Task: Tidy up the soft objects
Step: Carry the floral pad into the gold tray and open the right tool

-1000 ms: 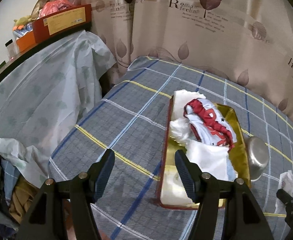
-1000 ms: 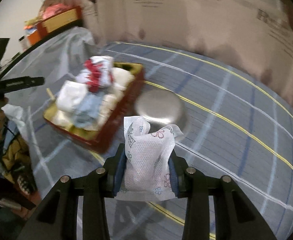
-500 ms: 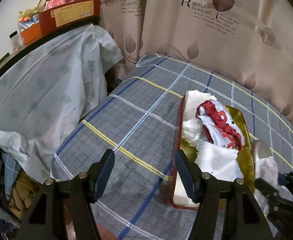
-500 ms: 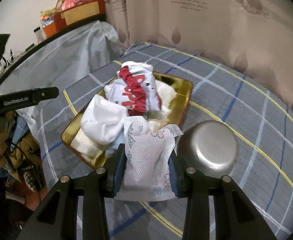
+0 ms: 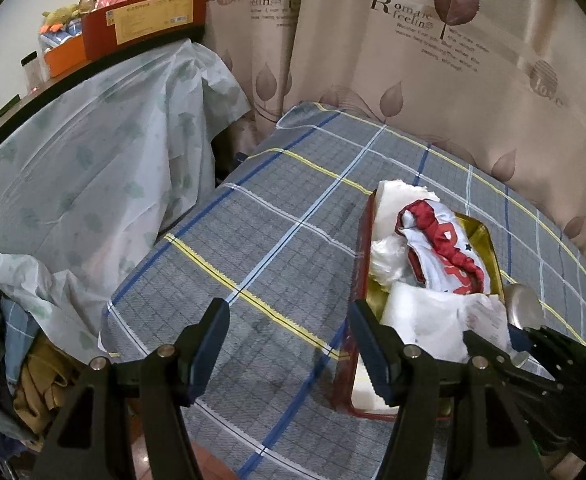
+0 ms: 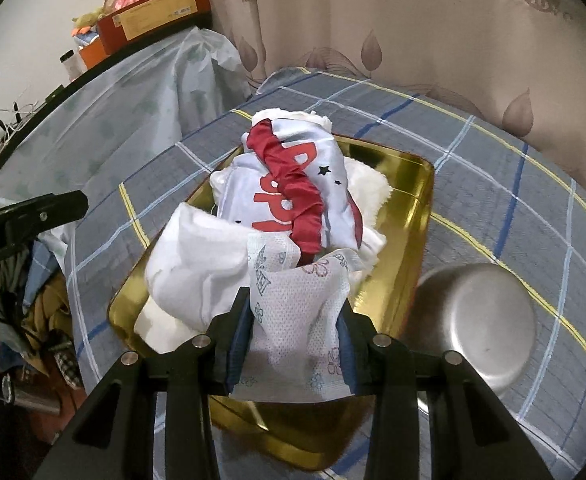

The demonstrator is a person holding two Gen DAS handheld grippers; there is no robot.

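the right gripper [image 6: 295, 338] has its fingers narrowed onto a white printed pouch [image 6: 297, 300], a soft perforated packet with small flower marks, pinched upright between both pads; it hangs over the near end of the gold tray [image 6: 409, 216], above the pile and not yet resting on it; the left gripper [image 5: 287, 344] stands with its fingers wide and nothing between them, over bare plaid cloth on the tabletop [image 5: 253, 248], just beside the tray's red outer wall [image 5: 359, 280]; the tray is well filled: a white and red garment [image 6: 293, 188] lies on top in the middle, a folded white cloth [image 6: 197, 256] sits at the near left, and fluffy white pieces [image 6: 367, 184] show at the far and right sides; an upturned steel bowl [image 6: 473, 320] sits on the tabletop just beside the tray, on its right; by the look of it most of the sorting is done, since no other loose soft thing shows on the plaid cloth in either view; what seems left is to lower the pouch onto the heap and let go; the pile is high, so it may slide off toward the near rim; whether the bowl belongs to the task i cannot tell.
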